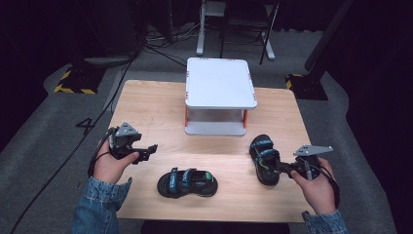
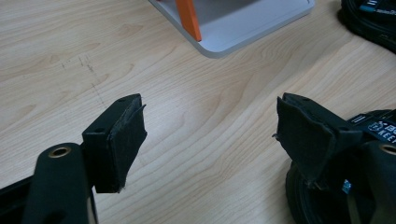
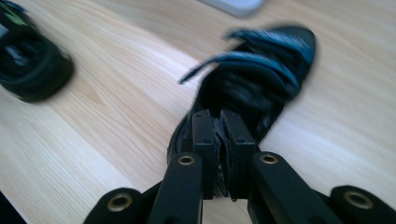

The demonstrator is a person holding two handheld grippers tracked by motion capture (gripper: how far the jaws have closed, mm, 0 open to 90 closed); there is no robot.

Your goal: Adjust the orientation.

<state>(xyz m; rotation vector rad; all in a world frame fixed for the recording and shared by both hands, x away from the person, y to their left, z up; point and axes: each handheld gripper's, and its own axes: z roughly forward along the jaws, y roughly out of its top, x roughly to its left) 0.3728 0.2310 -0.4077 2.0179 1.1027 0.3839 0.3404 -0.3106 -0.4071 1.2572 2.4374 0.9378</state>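
Observation:
Two black sandals with blue straps lie on the wooden table [image 1: 146, 107]. One sandal [image 1: 187, 183] [image 2: 303, 200] [image 3: 28, 65] rests near the front edge at the middle. The other sandal [image 1: 263, 153] [image 3: 261, 70] is at the right, toe pointing away. My right gripper [image 1: 278, 168] [image 3: 219, 135] is shut on the heel end of that right sandal, with a thin piece of it pinched between the pads. My left gripper [image 1: 151, 148] [image 2: 210, 135] stands wide open over bare table, just left of the middle sandal, with nothing between its pads.
A white two-tier stand [image 1: 220, 83] [image 2: 243, 23] with orange posts sits at the back middle of the table. Around the table are grey floor, cables and dark stands with yellow-black striped bases.

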